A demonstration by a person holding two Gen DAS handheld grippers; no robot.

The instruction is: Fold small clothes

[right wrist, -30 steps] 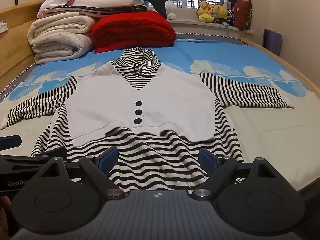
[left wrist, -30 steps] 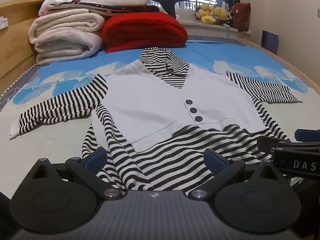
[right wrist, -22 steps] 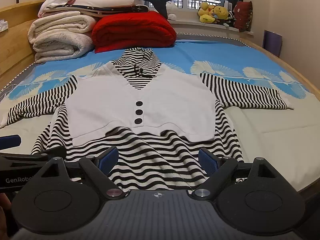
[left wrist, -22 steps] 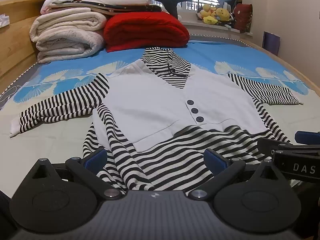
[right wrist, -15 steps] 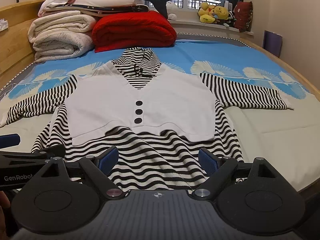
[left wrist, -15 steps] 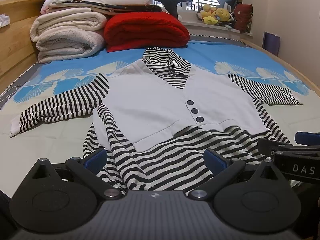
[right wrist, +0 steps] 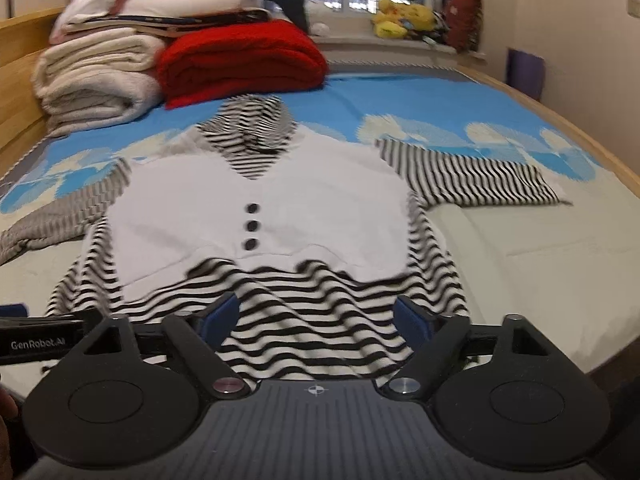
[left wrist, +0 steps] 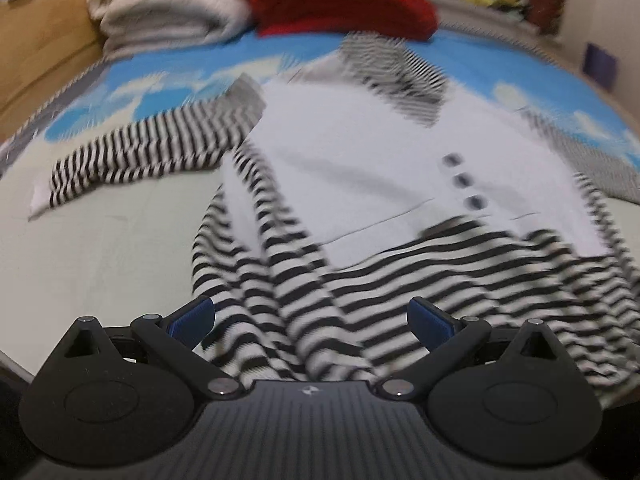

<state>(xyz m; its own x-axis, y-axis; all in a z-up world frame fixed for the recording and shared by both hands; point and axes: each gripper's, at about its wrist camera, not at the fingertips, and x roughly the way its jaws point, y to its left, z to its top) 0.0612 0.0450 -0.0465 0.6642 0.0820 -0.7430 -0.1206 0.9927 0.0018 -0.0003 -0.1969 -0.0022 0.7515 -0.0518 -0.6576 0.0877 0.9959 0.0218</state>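
both tongs (left wrist: 311,322) (right wrist: 316,320) gape over the striped top's (right wrist: 256,216) hem.

Top (right wrist: 256,200) flat on bed (right wrist: 540,280), hem toward cameras, sleeves out to either side. Beyond its collar: folded blanket (right wrist: 240,64); left of that, stacked bedding (right wrist: 100,76). Toys (right wrist: 400,20) on sill behind the top, far right.

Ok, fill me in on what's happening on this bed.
A person holds a hand-held gripper in each hand over a small striped top with a white vest front, spread flat on the bed, sleeves out to both sides. The left hand-held gripper and right hand-held gripper are both open at the striped hem, holding nothing. No fold has been made yet. Folded blankets sit at the far end.
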